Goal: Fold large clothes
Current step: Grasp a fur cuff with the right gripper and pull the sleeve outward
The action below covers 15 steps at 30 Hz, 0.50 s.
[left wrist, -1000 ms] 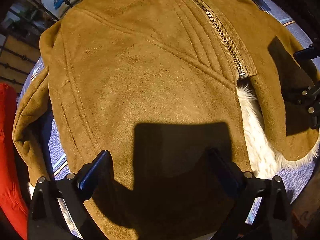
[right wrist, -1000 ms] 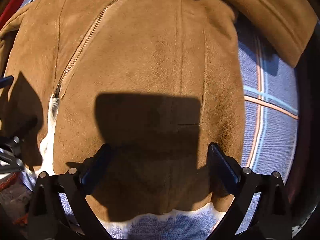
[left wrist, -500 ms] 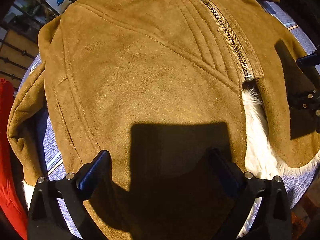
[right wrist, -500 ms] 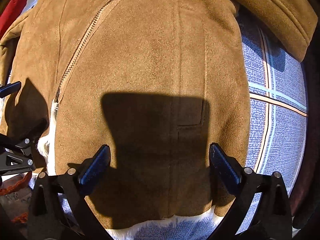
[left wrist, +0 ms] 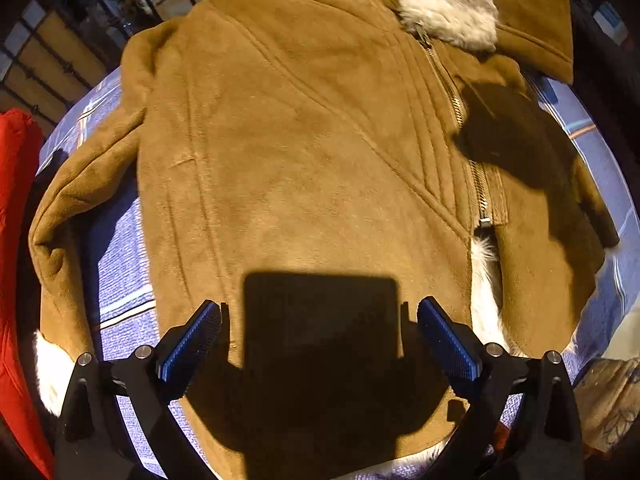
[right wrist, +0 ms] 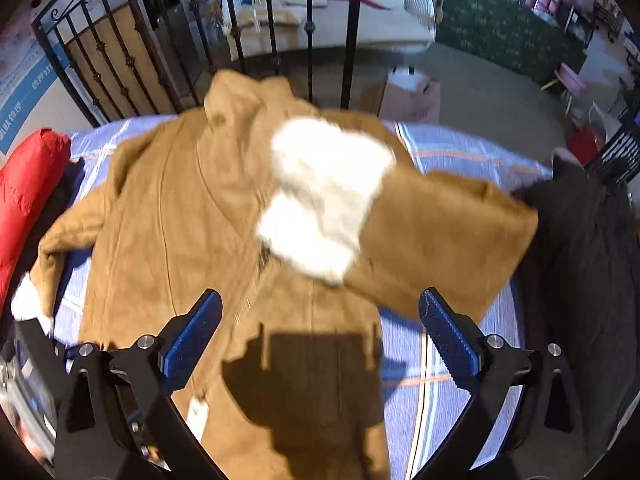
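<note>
Bed with a blue-lilac striped cover (right wrist: 448, 148)

A tan suede jacket (left wrist: 304, 168) with white fleece lining lies spread front-up across the cover, its zip part closed, 1 sleeve (right wrist: 440, 236) folded in over the chest, the other sleeve (left wrist: 60, 216) trailing toward the left edge. A red padded garment (right wrist: 24, 184) sits at the left side, a dark garment (right wrist: 576, 232) at the right.

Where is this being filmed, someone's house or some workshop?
Probably a lived-in home or courtyard: a tan suede jacket lies on a blue plaid bedsheet, with a black iron railing and a white bed behind.
</note>
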### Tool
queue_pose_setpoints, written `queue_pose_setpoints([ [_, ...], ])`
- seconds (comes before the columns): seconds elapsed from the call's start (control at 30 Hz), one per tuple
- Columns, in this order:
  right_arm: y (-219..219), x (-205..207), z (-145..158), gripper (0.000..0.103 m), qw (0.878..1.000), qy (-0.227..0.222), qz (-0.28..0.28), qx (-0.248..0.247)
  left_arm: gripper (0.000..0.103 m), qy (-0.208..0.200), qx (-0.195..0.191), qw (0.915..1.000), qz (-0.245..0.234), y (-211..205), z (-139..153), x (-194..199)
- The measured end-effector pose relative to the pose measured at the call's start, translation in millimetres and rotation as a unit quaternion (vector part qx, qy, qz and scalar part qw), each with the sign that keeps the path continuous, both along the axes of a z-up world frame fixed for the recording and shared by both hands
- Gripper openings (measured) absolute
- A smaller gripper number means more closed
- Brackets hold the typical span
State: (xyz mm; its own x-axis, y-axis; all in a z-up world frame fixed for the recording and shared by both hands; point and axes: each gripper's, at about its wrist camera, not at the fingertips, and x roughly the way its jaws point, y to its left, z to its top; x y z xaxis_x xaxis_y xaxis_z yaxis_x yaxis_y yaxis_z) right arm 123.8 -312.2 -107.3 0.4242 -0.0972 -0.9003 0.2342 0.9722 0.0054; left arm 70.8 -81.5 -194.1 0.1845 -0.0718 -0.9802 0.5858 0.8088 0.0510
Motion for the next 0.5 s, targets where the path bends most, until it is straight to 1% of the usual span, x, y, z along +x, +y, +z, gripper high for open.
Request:
queue_pose_setpoints([
  [0.03, 6.7, 6.9, 5.8, 0.097, 1.0, -0.008, 0.0, -0.008, 0.097, 0.001, -0.001, 0.9999, 0.013, 6.0, 3.3, 3.6],
  [0.13, 22.9, 41.7, 16.3, 0.097, 0.996, -0.041, -0.009, -0.081, 0.097, 0.005, -0.008, 0.999, 0.045, 23.7, 11.1, 10.3],
  [0.17, 26.7, 58.2, 5.8, 0.097, 0.995, -0.037, -0.02, -0.087, 0.097, 0.005, -0.009, 0.9985, 0.053, 29.4, 12.4, 10.7],
  [0.27, 21.3, 95.5, -11.4, 0.097, 0.997, 0.001, -0.058, -0.057, 0.097, -0.001, -0.001, 0.9975, 0.07, 45.0, 15.9, 9.5],
  [0.33, 22.5, 114.8, -25.9, 0.097, 0.993, 0.007, -0.078, -0.091, 0.097, -0.006, 0.003, 0.9967, 0.081, 54.7, 17.7, 5.9],
  [0.4, 25.1, 127.8, -37.8, 0.095, 0.988, 0.011, -0.078, -0.134, 0.097, -0.008, -0.002, 0.9957, 0.093, 65.8, 20.0, -0.9],
  [0.47, 20.5, 133.2, -53.2, 0.059, 0.981, 0.036, -0.069, -0.179, 0.097, -0.008, -0.007, 0.9947, 0.102, 74.9, 22.8, 2.0],
  [0.5, 14.0, 132.4, -61.5, 0.034, 0.979, 0.053, -0.067, -0.184, 0.097, -0.009, -0.007, 0.9943, 0.106, 77.1, 24.1, 3.0],
])
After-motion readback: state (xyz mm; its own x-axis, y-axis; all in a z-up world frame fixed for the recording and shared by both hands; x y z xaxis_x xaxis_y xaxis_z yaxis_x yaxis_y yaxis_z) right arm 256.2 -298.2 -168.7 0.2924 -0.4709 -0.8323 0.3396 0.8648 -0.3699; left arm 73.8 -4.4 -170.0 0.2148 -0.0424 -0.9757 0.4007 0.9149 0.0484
